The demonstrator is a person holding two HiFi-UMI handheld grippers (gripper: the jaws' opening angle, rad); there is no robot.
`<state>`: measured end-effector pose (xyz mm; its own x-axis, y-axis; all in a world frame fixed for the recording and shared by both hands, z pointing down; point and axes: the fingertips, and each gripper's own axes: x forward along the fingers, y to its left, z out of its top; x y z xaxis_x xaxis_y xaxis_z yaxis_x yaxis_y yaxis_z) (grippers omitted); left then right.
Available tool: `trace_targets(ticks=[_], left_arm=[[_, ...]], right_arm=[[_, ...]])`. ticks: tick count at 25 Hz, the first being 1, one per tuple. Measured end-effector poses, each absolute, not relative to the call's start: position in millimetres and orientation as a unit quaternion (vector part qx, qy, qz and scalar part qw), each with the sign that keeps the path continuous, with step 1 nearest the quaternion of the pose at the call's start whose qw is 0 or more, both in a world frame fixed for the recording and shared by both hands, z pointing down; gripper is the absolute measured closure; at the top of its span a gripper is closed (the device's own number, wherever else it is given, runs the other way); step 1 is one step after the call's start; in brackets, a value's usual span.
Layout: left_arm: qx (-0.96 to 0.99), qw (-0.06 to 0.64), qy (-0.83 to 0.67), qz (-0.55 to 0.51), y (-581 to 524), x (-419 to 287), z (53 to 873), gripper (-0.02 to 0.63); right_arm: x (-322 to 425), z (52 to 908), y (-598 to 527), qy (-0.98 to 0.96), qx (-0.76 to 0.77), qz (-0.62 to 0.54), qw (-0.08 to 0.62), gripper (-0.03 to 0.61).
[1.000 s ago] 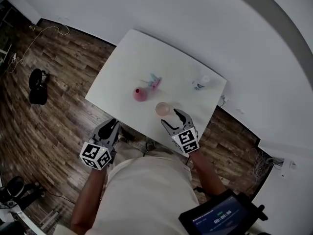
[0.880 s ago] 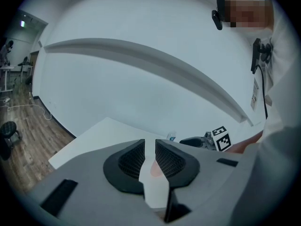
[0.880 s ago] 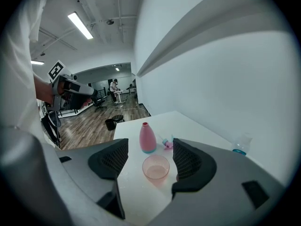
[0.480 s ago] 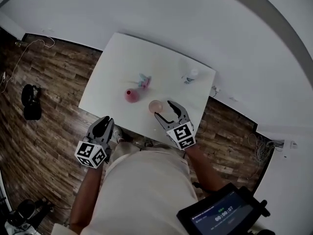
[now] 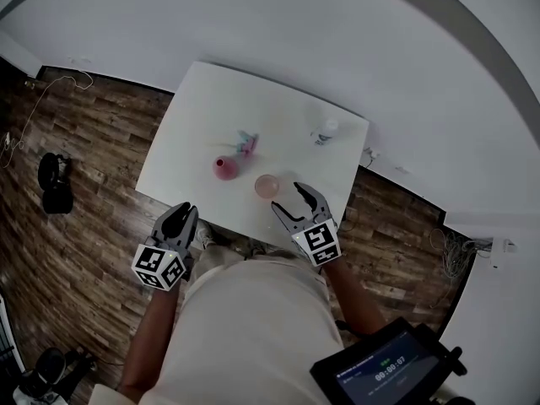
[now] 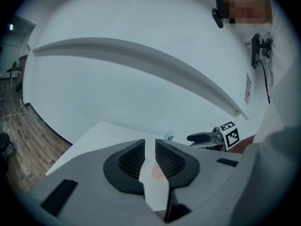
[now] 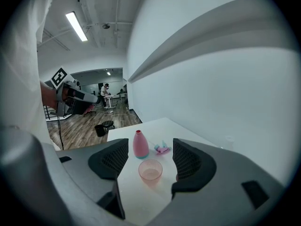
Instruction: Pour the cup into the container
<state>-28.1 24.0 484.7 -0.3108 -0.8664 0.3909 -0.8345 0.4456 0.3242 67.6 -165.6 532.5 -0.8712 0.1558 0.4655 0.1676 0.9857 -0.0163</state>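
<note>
A translucent pink cup (image 5: 267, 186) stands upright near the tabletop's (image 5: 194, 116) front edge. The pink narrow-necked container (image 5: 224, 168) stands upright at its ten o'clock, near but apart.

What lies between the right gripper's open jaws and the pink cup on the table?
Only bare white table separates the right gripper from the cup, as the right gripper view shows.

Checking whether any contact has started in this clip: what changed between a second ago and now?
Almost nothing. The right gripper drifted slightly but remains open and empty just short of the cup; nothing was gripped or released. The left gripper stays shut beside the near edge of the table. The cup and pink bottle have not moved; only the head view's framing shifted.
</note>
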Motion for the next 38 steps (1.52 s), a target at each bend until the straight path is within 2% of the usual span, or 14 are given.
trace_targets(ticks=[25,38], left_arm=[[0.515,0.265,-0.814,-0.028,27.0,-21.6,495.2,0.551],[0.512,0.281,-0.812,-0.018,12.1,-20.1,504.5,0.551]], right_arm=[[73.3,548.3,-166.1,-0.963,-0.095,-0.022,0.25,0.299],[81.1,583.7,-184.1,-0.954,-0.103,-0.018,0.281,0.299]])
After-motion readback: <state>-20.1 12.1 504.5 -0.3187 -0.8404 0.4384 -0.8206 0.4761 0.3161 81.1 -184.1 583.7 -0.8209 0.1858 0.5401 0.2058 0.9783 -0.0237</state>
